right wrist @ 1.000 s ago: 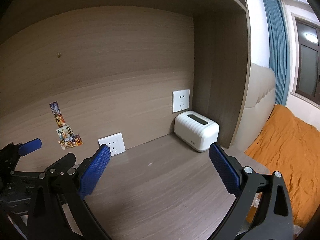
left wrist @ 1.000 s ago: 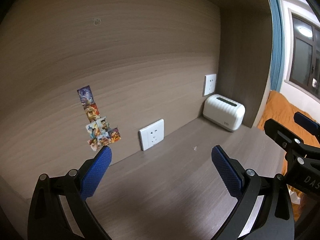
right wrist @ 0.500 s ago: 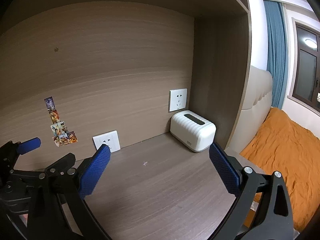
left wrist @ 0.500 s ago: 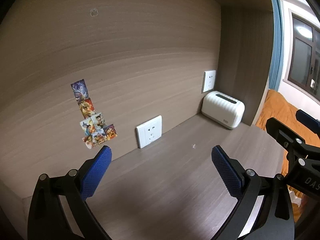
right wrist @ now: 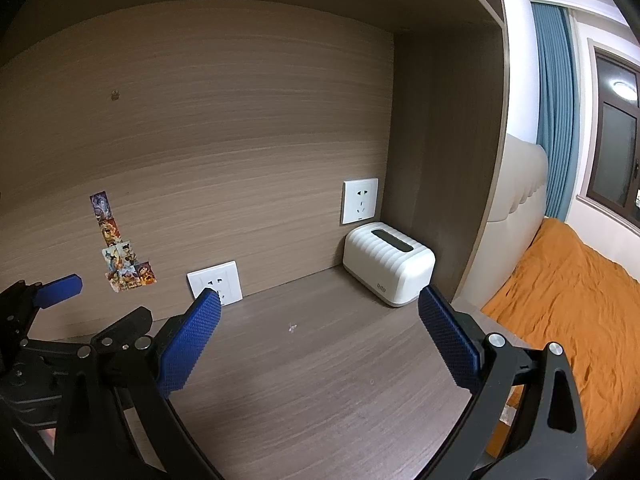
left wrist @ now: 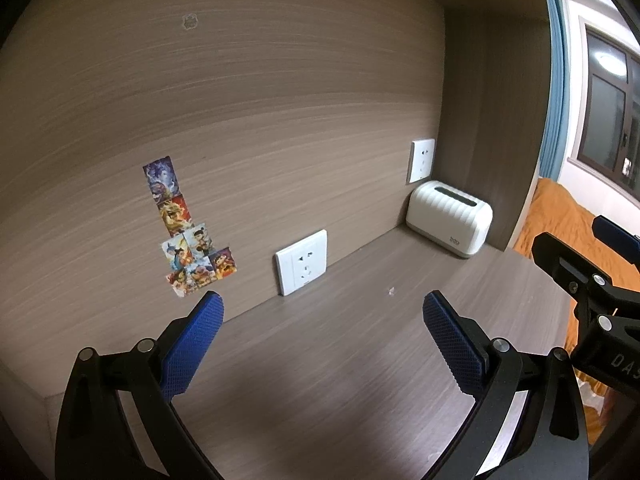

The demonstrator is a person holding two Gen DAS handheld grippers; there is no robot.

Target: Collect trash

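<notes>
A tiny white scrap (left wrist: 391, 291) lies on the brown wooden desk (left wrist: 320, 360), also visible as the white scrap (right wrist: 292, 328) in the right wrist view. My left gripper (left wrist: 322, 320) hovers over the desk, open and empty, with the scrap ahead between its blue fingers (left wrist: 192, 344). To its right, my right gripper (right wrist: 320, 316) is likewise open and holds nothing; the scrap lies just beyond its fingertips. Part of the right gripper (left wrist: 580, 280) shows at the left view's right edge. No other trash is in view.
A white ribbed box (right wrist: 388, 268) sits in the desk's back right corner. Two wall sockets (right wrist: 214, 282) and stickers (right wrist: 120, 256) are on the back panel. A side panel (right wrist: 440, 160) closes the right. An orange bed (right wrist: 560, 300) lies beyond.
Both views have shifted slightly back and down, so more desk shows. The grippers stay open; the scrap has not moved.
</notes>
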